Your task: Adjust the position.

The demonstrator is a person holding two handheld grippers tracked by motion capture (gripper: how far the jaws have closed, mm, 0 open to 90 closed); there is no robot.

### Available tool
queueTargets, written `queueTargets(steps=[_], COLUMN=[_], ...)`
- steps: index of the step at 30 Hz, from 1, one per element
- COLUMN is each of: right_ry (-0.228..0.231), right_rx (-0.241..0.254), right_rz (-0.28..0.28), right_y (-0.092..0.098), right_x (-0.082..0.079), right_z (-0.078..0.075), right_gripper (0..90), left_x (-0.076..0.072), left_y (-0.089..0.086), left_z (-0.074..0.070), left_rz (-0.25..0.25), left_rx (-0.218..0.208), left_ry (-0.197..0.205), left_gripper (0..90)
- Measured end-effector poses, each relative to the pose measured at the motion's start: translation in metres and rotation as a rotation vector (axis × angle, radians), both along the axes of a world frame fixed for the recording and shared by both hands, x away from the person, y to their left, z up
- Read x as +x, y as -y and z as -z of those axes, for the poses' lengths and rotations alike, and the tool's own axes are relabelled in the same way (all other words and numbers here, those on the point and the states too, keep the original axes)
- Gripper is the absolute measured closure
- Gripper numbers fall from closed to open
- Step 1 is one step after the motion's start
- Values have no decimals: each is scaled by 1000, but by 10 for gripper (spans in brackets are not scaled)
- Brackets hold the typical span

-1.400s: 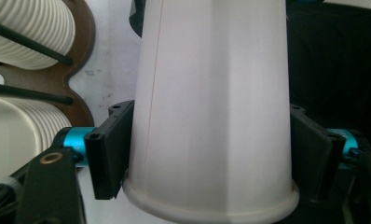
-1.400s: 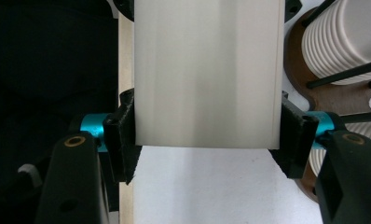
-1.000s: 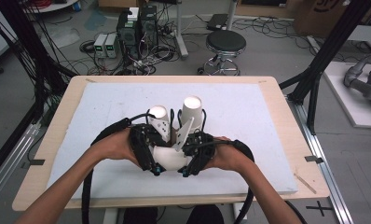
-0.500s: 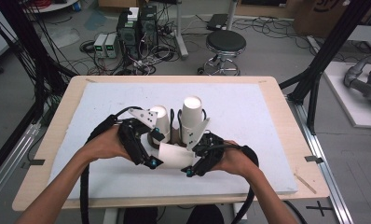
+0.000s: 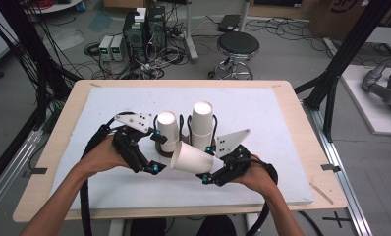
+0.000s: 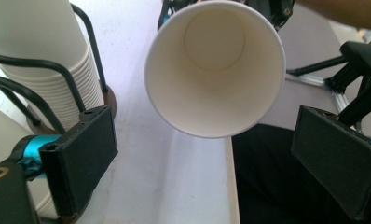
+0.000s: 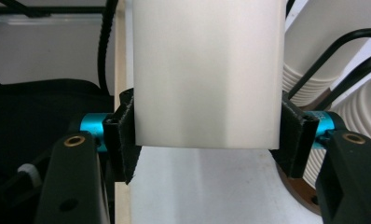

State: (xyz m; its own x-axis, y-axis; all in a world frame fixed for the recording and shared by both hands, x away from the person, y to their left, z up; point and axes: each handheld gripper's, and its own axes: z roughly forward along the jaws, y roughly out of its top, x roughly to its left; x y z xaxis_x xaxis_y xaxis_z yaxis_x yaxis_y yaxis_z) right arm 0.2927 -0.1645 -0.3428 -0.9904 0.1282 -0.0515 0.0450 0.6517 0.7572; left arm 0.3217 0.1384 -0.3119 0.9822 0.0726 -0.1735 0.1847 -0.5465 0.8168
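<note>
The right gripper [image 5: 209,173] has its fingers clamped on the base end of a paper cup [image 5: 193,160] lying sideways just in front of the two cup stacks [image 5: 203,125], its mouth facing the left gripper [image 5: 152,167], whose fingers stand wide apart and empty.

Wooden table [image 5: 301,129], white foam pad [image 5: 262,105] on it, two black cup racks [image 5: 160,146] mid-pad

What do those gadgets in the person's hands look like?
Both are black hand-held tools. The left gripper and right gripper each carry a grey three-cornered plate on top and trail a thick black cable toward the person. The jaws end in flat black pads on bright blue fittings. The forearms are bare, with no sleeves.
</note>
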Motion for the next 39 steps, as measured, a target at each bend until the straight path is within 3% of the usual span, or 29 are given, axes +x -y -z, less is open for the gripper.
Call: queueTargets(steps=[5, 12, 16, 19, 26, 32, 39], right_ry=[21, 8, 7, -1, -27, -37, -41], right_rx=[53, 146, 174, 206, 275, 326, 347], right_rz=[17, 24, 23, 21, 21, 27, 33], right_y=[3, 6, 5, 5, 5, 6, 5], right_x=[-4, -6, -8, -9, -12, -13, -14], right_z=[6, 14, 20, 25, 36, 45, 51], right_gripper=[362, 362, 362, 361, 361, 361, 361], left_x=[-3, -9, -14, -17, -20, -23, -25], left_y=[-2, -4, -3, -7, -11, -10, -4], left_z=[3, 9, 18, 29, 55, 63, 67], left_rz=[-8, -24, -29, -54, -78, -85, -71], left_rx=[-30, -79, -125, -192, -228, -291, -348], left_ry=[25, 58, 57, 70, 32, 34, 42], left_gripper=[67, 67, 67, 67, 67, 67, 67])
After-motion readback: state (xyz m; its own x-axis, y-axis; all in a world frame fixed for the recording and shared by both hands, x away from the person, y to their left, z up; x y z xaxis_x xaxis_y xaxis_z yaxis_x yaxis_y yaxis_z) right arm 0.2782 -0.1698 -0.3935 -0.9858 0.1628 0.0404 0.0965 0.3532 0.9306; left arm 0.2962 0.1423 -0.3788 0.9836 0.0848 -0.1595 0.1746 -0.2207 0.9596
